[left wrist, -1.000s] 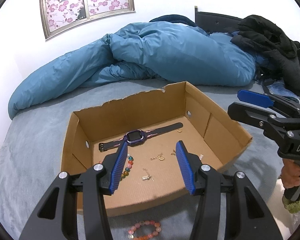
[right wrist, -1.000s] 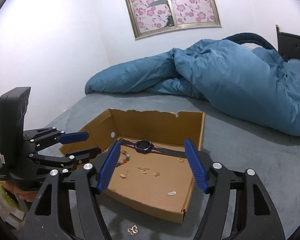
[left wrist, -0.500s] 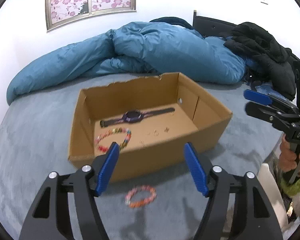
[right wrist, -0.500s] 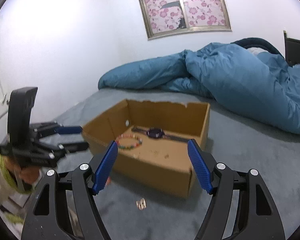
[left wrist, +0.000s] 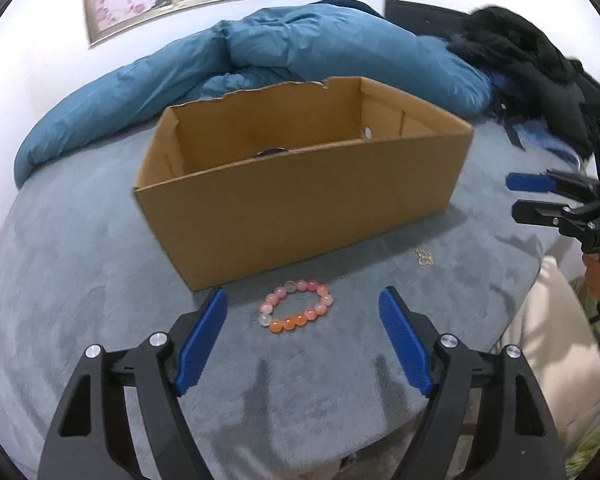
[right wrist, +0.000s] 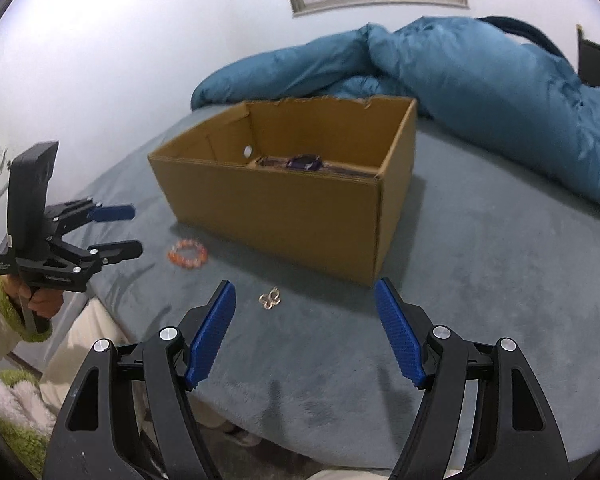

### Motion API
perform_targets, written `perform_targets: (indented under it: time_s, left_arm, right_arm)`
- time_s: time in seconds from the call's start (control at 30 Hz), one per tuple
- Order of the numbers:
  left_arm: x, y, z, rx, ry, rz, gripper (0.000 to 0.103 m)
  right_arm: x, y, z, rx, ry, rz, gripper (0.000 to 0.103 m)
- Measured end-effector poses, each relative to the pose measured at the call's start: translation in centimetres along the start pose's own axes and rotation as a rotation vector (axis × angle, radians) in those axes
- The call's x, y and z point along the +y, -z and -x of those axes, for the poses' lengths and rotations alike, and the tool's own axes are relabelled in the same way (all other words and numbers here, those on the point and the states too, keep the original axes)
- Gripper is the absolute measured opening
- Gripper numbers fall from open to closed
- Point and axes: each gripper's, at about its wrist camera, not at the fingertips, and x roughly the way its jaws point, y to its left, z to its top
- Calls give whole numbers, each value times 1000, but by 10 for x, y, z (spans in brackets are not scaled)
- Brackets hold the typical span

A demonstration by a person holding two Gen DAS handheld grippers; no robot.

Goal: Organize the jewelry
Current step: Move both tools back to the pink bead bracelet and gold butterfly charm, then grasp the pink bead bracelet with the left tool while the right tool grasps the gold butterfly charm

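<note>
Cardboard box [left wrist: 300,200] near wall hides its floor; watch [right wrist: 306,163] only partly visible; gold trinket [right wrist: 270,299] too small to identify.

Illumination is even, cool and fairly bright in both views, with no hard glare. The white wall [right wrist: 120,60] shades to a bluish grey toward the corners. Shadows are soft: a diffuse band lies on the bed [left wrist: 80,280] along the near base of the cardboard box [left wrist: 300,208], and faint dark streaks fall just ahead of each pair of fingers [left wrist: 204,336]. Fisheye distortion is strong — the bed edge bows, the window frame [left wrist: 172,4] curves, and a black vignette rims each picture. Slight motion blur softens the box edges and the black clothing [left wrist: 520,64]; the bead bracelet [left wrist: 296,312] is reasonably sharp.
</note>
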Motion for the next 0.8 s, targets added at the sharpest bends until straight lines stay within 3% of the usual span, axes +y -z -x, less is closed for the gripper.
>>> perform_targets:
  time_s: [0.13,0.33,0.8]
  left_arm:
    - [-11,4,-13,-1,5,-90,75]
    - [-10,2,-36,27,31,-151,62]
    - [-10,6,-68,96,106,-184,34]
  right_arm:
    - [7,5,-18,43,-18,49,65]
    - [11,3,-40,89,-34,99,55]
    - [28,-2,-92,191,-99,213,33]
